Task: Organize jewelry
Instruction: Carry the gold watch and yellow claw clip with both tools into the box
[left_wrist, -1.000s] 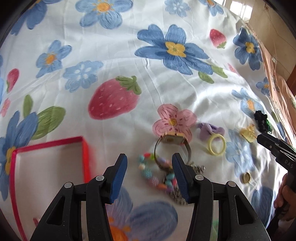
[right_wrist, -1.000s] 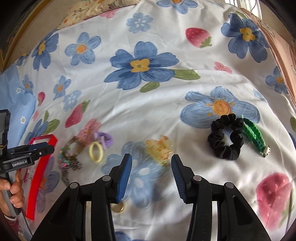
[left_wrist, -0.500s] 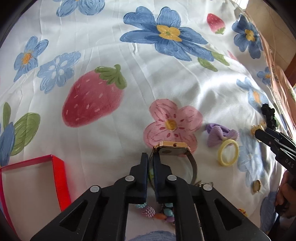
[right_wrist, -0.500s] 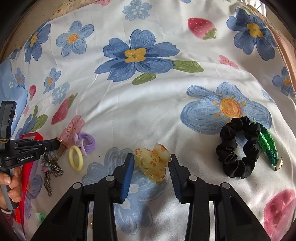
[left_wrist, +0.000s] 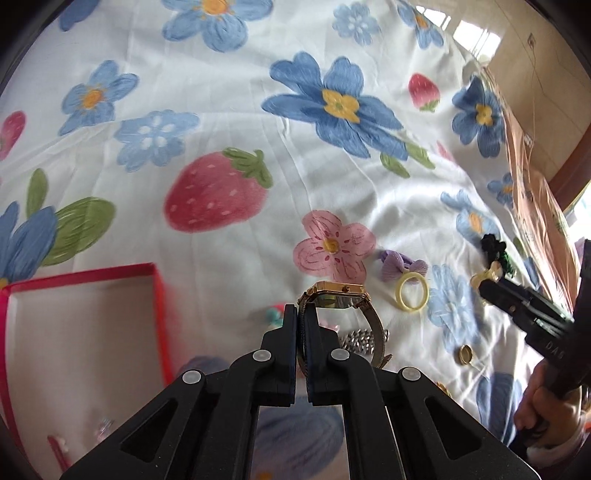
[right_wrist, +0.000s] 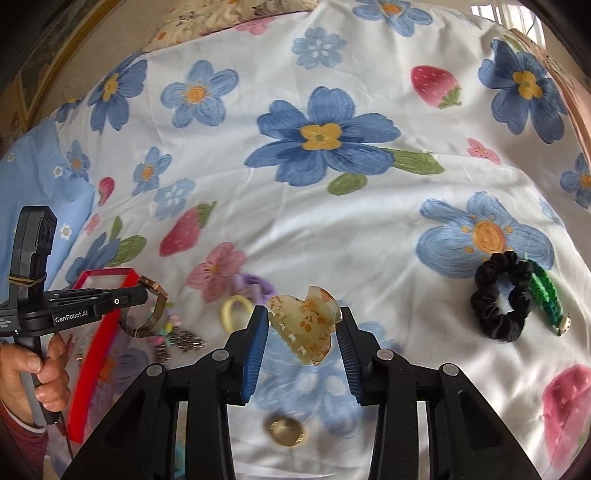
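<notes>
Floral bedsheet (right_wrist: 369, 229): left claw (left_wrist: 300, 314) pinches watch (left_wrist: 338, 295); only right view shows right claw (right_wrist: 301, 336) gripping hair clip (right_wrist: 306, 325).

We note a white bedsheet (right_wrist: 332, 229) printed with blue flowers, pink flowers and strawberries, creased in soft folds. A plain light-blue cloth (right_wrist: 33, 173) lies at its left edge. Beyond the far right edge we see a tan wall (left_wrist: 532, 70) and a bright daylit window (left_wrist: 471, 35).

white bedsheet (right_wrist: 258, 221) with blue flowers and strawberries, gold watch (left_wrist: 338, 299), amber speckled hair claw (right_wrist: 304, 325), black scrunchie (right_wrist: 500, 306), red box (left_wrist: 159, 295)
</notes>
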